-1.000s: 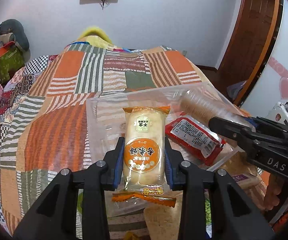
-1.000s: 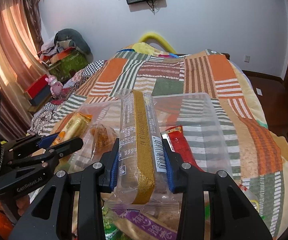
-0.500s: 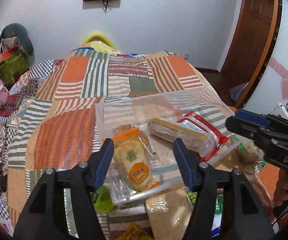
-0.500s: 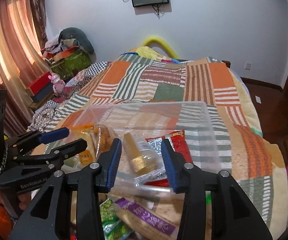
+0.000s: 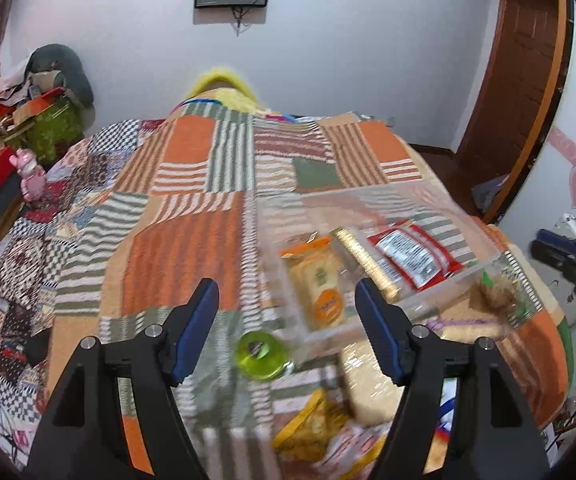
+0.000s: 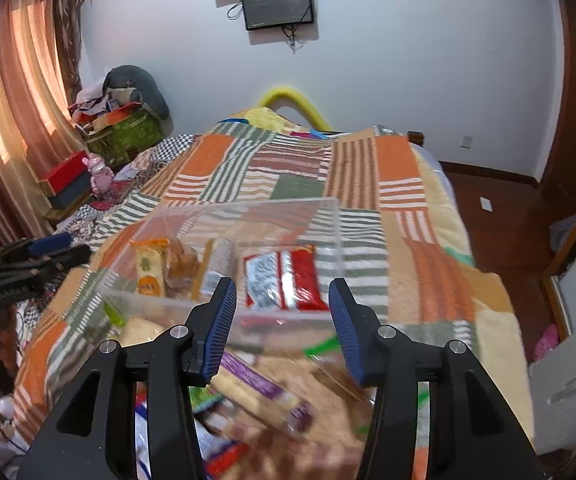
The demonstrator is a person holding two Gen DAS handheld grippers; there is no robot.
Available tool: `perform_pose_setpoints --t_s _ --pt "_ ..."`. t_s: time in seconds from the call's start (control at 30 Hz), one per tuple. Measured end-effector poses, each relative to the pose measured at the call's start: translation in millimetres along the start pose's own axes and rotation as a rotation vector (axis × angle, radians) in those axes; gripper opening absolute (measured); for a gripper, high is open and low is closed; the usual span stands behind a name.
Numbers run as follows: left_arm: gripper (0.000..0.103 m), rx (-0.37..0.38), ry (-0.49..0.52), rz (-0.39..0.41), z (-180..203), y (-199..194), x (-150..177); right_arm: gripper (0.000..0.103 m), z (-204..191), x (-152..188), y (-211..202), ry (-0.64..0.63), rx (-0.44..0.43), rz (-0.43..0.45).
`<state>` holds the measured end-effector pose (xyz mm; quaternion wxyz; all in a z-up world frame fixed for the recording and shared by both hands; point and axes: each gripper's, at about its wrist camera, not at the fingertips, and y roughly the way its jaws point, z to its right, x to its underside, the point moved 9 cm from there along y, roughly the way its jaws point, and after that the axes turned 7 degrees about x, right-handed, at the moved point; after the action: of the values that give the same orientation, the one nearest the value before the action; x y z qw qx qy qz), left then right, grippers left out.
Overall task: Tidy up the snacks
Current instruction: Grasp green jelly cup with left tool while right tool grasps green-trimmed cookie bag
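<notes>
While both grippers hang above the near end of the bed, neither holds anything; the left gripper (image 5: pixel 286 312) has its blue pads spread wide and still parting, with only air between them, and the right gripper (image 6: pixel 282 312) stands narrower, its jaws also opening and empty. Nearest the cameras, below the fingers, loose snack packets (image 6: pixel 256 392) lie in a blurred heap on the patchwork blanket (image 5: pixel 176 248); a small green cup (image 5: pixel 260 356) sits just beside the heap, seen between the left gripper's pads in the left view. Just beyond the heap stands a clear plastic bin (image 6: pixel 327 216), ahead of both grippers and apart from their pads; in the left view it lies ahead and to the right of the tool, in the right view straight ahead and a little left. Inside it, side by side, lie an orange-labelled cracker packet (image 5: pixel 319 280), a long gold-striped biscuit sleeve (image 5: pixel 363 264) and a red packet (image 6: pixel 288 276) with a white label; the red one lies farthest right. Farther off, the blanket runs to a yellow headboard (image 6: pixel 288 100); a dark screen (image 6: pixel 278 4) hangs on the white wall behind.
</notes>
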<state>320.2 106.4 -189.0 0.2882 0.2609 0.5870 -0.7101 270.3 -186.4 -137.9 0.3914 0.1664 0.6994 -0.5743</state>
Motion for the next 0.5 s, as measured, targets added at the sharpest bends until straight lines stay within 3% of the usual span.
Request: perform_pose_setpoints --t_s 0.3,0.5 --pt "0.071 -0.062 -0.039 -0.084 -41 8 40 0.055 40 27 -7 0.026 0.081 -0.046" --pt "0.071 -0.043 -0.065 -0.154 -48 36 65 0.055 56 46 6 0.053 0.115 -0.105"
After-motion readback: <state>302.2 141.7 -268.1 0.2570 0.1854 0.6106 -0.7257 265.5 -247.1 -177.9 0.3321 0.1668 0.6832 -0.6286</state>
